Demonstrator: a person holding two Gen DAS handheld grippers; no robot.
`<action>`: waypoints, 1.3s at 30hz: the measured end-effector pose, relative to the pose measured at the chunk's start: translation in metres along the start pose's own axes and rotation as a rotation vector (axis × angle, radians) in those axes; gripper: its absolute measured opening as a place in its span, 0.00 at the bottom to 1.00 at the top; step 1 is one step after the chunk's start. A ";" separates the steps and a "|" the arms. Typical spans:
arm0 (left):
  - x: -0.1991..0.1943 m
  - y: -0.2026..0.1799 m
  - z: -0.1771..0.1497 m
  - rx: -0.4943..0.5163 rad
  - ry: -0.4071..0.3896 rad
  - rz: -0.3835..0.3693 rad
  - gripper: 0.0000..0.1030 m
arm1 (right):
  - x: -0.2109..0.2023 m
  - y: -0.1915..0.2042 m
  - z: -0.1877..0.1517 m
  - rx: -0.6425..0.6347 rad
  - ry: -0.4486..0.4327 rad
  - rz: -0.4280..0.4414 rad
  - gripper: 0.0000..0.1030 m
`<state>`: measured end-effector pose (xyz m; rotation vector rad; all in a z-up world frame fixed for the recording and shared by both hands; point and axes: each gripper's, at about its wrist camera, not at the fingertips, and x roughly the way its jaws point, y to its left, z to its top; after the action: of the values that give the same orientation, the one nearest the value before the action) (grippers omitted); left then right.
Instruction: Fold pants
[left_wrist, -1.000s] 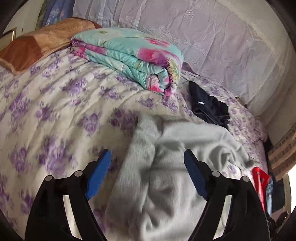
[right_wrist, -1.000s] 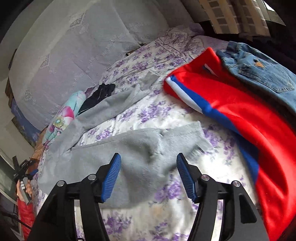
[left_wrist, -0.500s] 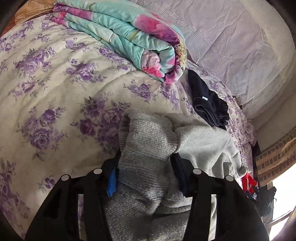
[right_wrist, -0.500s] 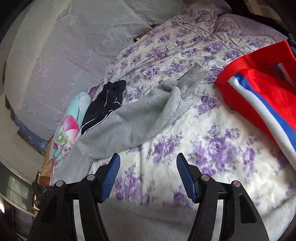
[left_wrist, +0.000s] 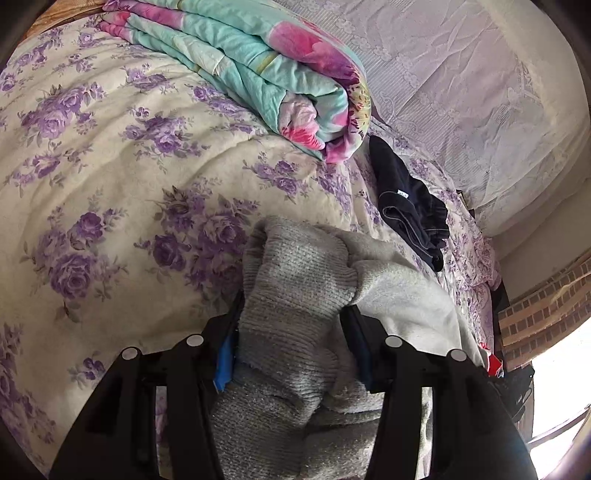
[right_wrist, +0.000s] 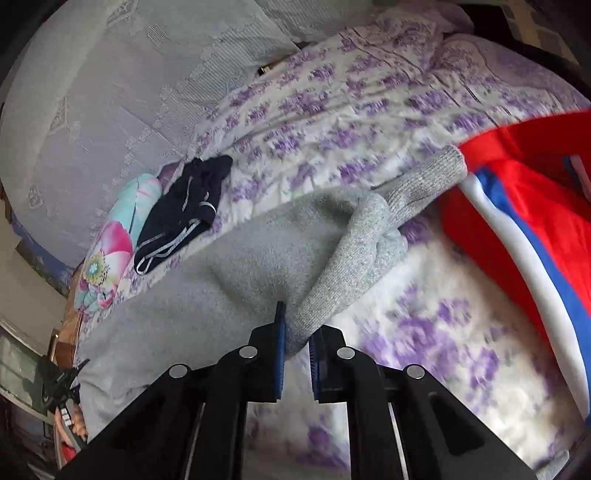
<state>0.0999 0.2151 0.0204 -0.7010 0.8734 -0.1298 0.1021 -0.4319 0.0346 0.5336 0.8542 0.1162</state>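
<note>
Grey fleece pants (right_wrist: 229, 280) sprawl on the bed beside the red garment (right_wrist: 517, 206), soft, light and floppy, so your left tool (left_wrist: 291, 332) clamps the bunched ribbed end while your right tool (right_wrist: 295, 347) is closing on a leg fold.

Daylight filled both views, soft and even, with only faint shadows in the folds of the floral bedspread (left_wrist: 110, 177). In the left wrist view a window (left_wrist: 561, 373) at the far right edge was blown out to pure white — glare with no detail. The right wrist view was smeared by motion blur, worst on the near right of the bedspread (right_wrist: 436, 332) and a red garment (right_wrist: 517, 206). Fisheye bending curved everything — dark vignette sat in all corners.
</note>
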 end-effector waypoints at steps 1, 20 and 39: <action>0.001 -0.001 0.000 0.005 0.005 0.010 0.48 | 0.005 -0.012 -0.008 0.011 0.078 -0.023 0.27; 0.008 0.011 0.015 -0.046 0.054 -0.105 0.51 | 0.086 0.139 0.047 -0.424 0.046 0.022 0.64; -0.007 -0.021 0.023 0.123 -0.105 -0.048 0.46 | 0.109 0.181 0.046 -0.630 -0.097 -0.077 0.11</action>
<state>0.1160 0.2136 0.0480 -0.6080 0.7419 -0.1863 0.2281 -0.2606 0.0739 -0.0840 0.6938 0.2751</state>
